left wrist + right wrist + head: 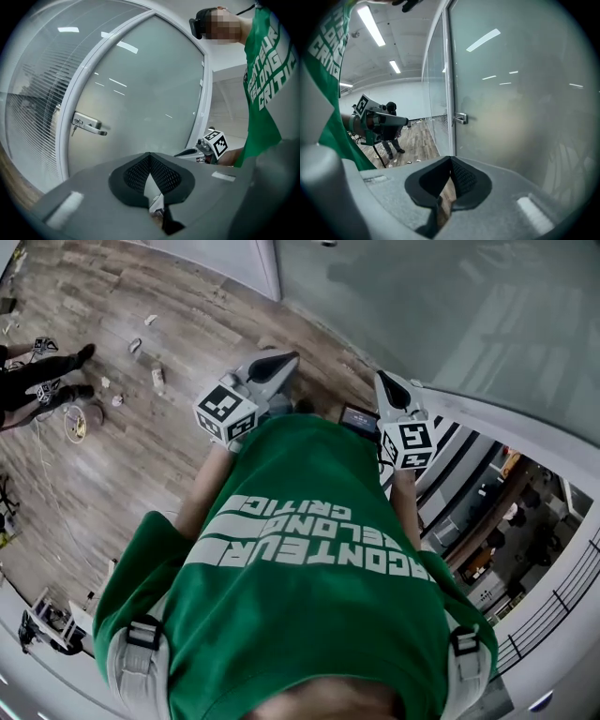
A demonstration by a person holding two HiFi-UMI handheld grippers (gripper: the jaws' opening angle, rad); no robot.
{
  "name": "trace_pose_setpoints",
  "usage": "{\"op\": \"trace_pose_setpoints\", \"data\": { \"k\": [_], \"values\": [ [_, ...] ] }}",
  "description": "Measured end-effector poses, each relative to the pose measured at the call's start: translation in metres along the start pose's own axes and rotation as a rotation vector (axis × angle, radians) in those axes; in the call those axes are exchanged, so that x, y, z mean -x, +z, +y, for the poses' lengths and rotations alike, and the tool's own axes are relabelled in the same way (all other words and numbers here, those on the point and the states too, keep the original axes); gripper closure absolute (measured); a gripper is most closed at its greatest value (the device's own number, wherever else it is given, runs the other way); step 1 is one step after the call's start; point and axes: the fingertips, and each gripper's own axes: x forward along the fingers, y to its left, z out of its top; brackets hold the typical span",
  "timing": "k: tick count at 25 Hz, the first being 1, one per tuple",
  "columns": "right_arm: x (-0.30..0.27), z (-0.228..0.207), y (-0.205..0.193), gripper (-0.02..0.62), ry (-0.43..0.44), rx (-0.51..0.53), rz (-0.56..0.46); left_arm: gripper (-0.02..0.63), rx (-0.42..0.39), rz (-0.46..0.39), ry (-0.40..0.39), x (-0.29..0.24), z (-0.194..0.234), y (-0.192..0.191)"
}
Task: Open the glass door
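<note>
You are holding a gripper in each hand, out in front of your green T-shirt (319,577), and both are pointing toward the frosted glass door (145,93).

The left gripper (281,362) is showing its two jaws closed together, tips meeting, with nothing caught between them. The right gripper (386,385) is showing the same in its own view: its jaws are pressed together and it is carrying nothing.

The glass door is standing ahead of you in its white frame (70,93), apart from both grippers. Its metal handle (88,125) is sitting at the edge of the door leaf, just beside the frame, with a key (75,127) hanging under the lock end. In the left gripper view the handle is lying up and to the left of the closed jaws, and neither gripper is touching it. In the right gripper view it is sitting straight above the jaw tips, further off.

You are standing on a wooden floor (141,446) with small scraps scattered over it. Another person in dark clothes (42,371) is standing off to your left, well apart from you.
</note>
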Motion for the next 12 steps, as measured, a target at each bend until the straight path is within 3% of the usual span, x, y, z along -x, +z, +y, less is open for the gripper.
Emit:
{"op": "trace_pose_setpoints", "data": {
  "k": [12],
  "values": [
    [-0.059,-0.036,0.063,0.603,-0.042,0.021,0.01,0.591,-0.022,0.01,-0.032,-0.036,0.085,0.054]
  ]
}}
